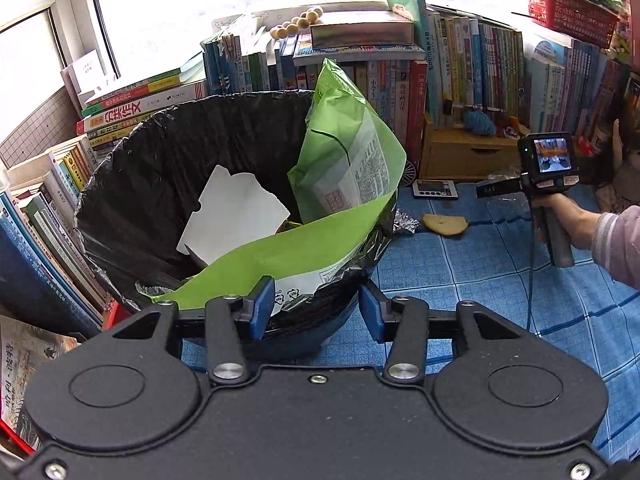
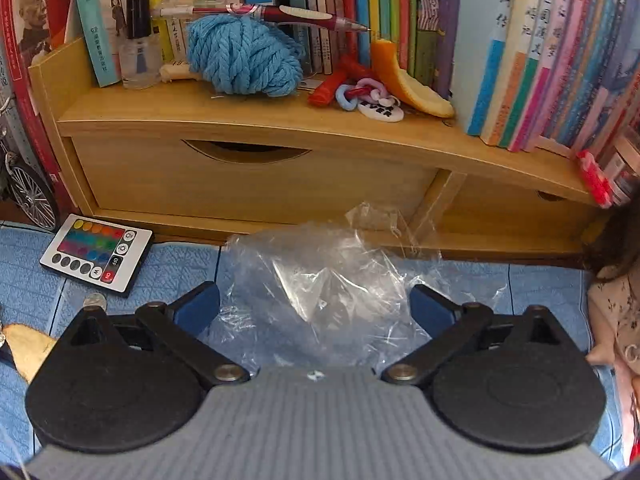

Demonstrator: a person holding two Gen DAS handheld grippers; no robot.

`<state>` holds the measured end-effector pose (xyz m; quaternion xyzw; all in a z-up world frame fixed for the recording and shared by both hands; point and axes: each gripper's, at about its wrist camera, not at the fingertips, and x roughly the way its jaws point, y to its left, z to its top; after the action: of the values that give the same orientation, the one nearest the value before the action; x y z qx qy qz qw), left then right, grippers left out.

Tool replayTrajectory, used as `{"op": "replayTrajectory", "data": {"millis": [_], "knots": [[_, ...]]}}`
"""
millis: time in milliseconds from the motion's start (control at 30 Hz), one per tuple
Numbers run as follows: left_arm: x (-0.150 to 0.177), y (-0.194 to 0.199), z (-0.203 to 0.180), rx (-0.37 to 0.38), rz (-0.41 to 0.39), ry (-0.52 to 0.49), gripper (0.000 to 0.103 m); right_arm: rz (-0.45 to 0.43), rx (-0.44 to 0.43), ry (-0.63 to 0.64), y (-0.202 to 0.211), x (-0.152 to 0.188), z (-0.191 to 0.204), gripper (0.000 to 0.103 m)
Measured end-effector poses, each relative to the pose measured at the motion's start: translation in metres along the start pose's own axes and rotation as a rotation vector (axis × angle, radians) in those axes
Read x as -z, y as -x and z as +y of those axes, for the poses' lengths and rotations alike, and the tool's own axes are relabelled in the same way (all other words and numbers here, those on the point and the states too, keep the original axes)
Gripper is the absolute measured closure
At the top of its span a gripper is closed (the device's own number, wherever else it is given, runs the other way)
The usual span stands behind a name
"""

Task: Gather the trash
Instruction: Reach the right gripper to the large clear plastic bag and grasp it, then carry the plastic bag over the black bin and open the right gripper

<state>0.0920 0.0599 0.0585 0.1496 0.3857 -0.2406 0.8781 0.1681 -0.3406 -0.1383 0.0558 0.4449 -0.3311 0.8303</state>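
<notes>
A bin lined with a black bag (image 1: 160, 168) stands before my left gripper (image 1: 316, 310). Inside lean a white card (image 1: 236, 212) and a large green plastic bag (image 1: 348, 160), whose lower edge drapes over the near rim. The left gripper's blue pads stand apart astride that rim, not pressing on anything. A crumpled clear plastic bag (image 2: 320, 292) lies on the blue cloth between the wide-open fingers of my right gripper (image 2: 316, 306), and neither pad touches it. A foil scrap (image 1: 406, 226) and a tan peel (image 1: 446, 225) lie right of the bin.
A wooden drawer shelf (image 2: 256, 176) holds blue yarn (image 2: 244, 56), a small bottle (image 2: 138, 52), an orange peel (image 2: 404, 80) and rows of books. A colour remote (image 2: 98, 252) lies on the blue quilted cloth (image 1: 500, 280). Book stacks crowd the bin's left. A person's hand (image 1: 560, 216) shows at right.
</notes>
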Motion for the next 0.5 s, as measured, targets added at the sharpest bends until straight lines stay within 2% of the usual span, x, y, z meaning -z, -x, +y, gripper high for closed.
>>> {"op": "replayTrajectory", "data": {"millis": [67, 133, 233, 333, 400, 500], "knots": [[0.0, -0.001, -0.001, -0.004, -0.001, -0.003, 0.058, 0.023, -0.051, -0.013, 0.005, -0.002, -0.006, 0.002], [0.001, -0.001, -0.002, -0.009, -0.002, -0.001, 0.058, 0.039, -0.077, -0.033, 0.015, -0.004, -0.012, 0.017], [0.001, 0.004, -0.001, -0.016, -0.014, 0.024, 0.058, 0.055, -0.167, -0.092, 0.037, -0.003, -0.024, 0.02], [0.001, 0.009, 0.002, -0.016, -0.018, 0.05, 0.058, 0.043, -0.206, -0.16, 0.068, 0.001, -0.033, 0.021], [0.003, 0.01, 0.004, -0.01, -0.019, 0.059, 0.059, 0.024, -0.245, -0.202, 0.094, 0.001, -0.036, 0.021], [0.004, 0.009, 0.006, 0.008, -0.024, 0.057, 0.059, -0.02, -0.35, -0.218, 0.139, -0.005, -0.038, 0.021]]}}
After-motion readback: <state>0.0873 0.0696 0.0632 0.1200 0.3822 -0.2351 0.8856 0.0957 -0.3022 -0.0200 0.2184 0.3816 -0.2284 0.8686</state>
